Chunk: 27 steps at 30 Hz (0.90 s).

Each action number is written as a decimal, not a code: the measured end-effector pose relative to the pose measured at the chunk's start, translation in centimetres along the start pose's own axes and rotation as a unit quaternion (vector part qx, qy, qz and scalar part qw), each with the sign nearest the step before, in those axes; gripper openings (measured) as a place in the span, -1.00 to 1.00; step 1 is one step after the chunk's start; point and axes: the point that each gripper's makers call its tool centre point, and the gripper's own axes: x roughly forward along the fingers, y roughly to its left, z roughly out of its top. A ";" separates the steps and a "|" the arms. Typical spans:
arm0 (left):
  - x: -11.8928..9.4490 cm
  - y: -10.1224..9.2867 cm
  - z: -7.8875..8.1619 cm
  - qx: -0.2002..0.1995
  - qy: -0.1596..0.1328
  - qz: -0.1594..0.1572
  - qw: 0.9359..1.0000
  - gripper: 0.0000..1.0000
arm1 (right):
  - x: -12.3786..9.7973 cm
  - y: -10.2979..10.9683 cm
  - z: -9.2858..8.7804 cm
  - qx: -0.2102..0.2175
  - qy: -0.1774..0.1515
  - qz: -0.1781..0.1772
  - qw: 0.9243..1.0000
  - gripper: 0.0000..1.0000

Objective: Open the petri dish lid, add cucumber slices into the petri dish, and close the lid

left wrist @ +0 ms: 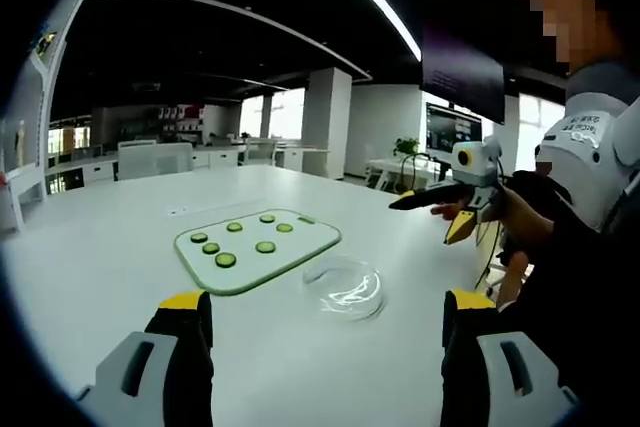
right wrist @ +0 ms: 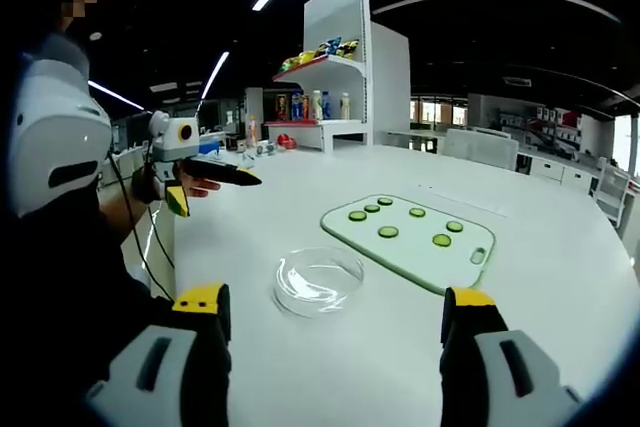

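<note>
A clear glass petri dish (left wrist: 345,289) (right wrist: 318,282) sits on the white table, just ahead of both pairs of jaws. I cannot tell its lid from its base. Beyond it lies a pale green cutting board (left wrist: 305,243) (right wrist: 425,252) carrying several round cucumber slices (left wrist: 226,260) (right wrist: 388,232). My left gripper (left wrist: 327,300) is open with nothing between its jaws, short of the dish. My right gripper (right wrist: 335,297) is open too and holds nothing. Each gripper also appears in the other's view, held in a hand above the table edge: the right gripper (left wrist: 440,199), the left gripper (right wrist: 215,173).
The person (left wrist: 590,167) (right wrist: 50,147) stands at the table's edge beside the dish. A white shelf unit (right wrist: 340,67) with bottles and snack packs rises behind the table. A monitor (left wrist: 452,130) and chairs (left wrist: 155,159) stand farther back.
</note>
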 end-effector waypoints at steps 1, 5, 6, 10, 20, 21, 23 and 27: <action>0.0 0.0 0.0 0.001 0.001 0.000 1.000 0.90 | 0.0 0.0 0.0 -0.001 0.001 0.001 1.000 0.67; 0.2 -0.1 0.2 0.003 0.001 -0.002 1.000 0.90 | 0.2 0.0 0.3 -0.003 0.000 0.003 1.000 0.67; 0.3 -0.1 0.2 0.004 0.001 -0.003 1.000 0.90 | 0.2 0.0 0.3 -0.004 0.000 0.004 1.000 0.67; 0.9 -0.2 0.1 0.005 -0.003 -0.013 1.000 0.90 | 0.4 -0.1 0.1 -0.006 0.001 0.007 1.000 0.67; 3.6 -1.0 -0.4 0.008 -0.011 -0.045 0.999 0.86 | 2.3 0.4 -1.3 -0.006 0.002 0.040 0.999 0.69; 4.1 -1.3 -0.6 0.011 -0.010 -0.054 0.998 0.85 | 2.6 0.4 -1.3 -0.008 0.000 0.046 0.999 0.69; 5.0 -1.5 -1.0 0.018 -0.007 -0.066 0.998 0.83 | 3.3 0.5 -1.5 -0.017 -0.003 0.062 0.998 0.67; 6.7 -1.5 -2.2 0.025 -0.011 -0.100 0.995 0.79 | 4.6 0.5 -1.8 -0.034 -0.009 0.091 0.995 0.65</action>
